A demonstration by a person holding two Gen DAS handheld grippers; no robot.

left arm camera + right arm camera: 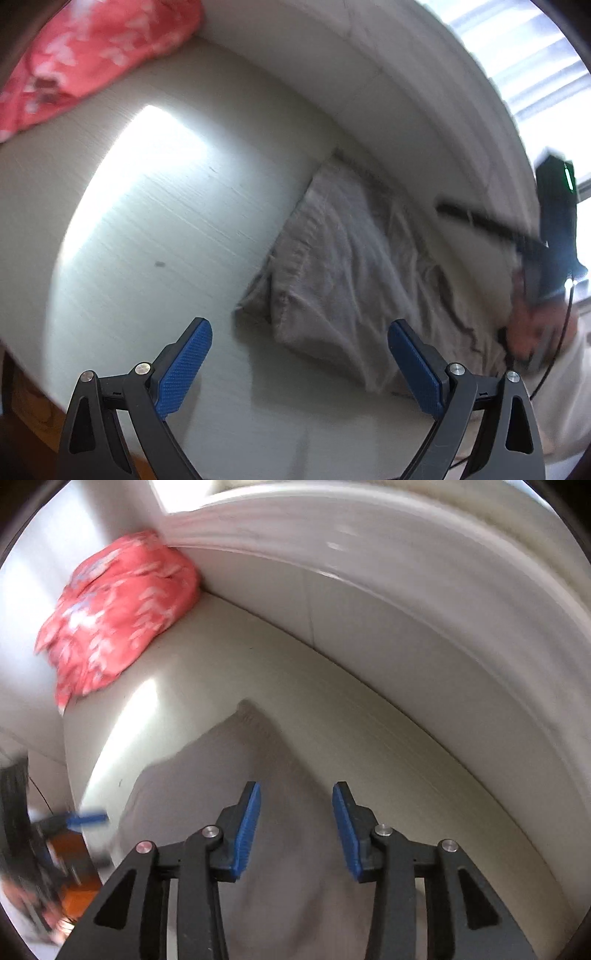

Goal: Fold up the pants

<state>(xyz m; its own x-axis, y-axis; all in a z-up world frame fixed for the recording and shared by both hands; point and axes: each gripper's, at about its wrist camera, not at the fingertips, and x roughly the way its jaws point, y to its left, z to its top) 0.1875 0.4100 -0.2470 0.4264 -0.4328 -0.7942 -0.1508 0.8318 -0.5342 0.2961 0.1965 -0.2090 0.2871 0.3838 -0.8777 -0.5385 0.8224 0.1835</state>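
A: Left gripper is seen with jaws spread wide, nothing caught between the blue pads. Right gripper is parted too, narrower gap, nothing pinched.

B: And the pants?

A: Grey, rumpled, laid flat on the pale surface, just beyond the left gripper and directly under the right one. No pad is seen touching the fabric.

B: Anything else around?

A: A pink patterned bundle is parked in the far corner against the white wall, well apart from the pants. The right view is badly blurred.
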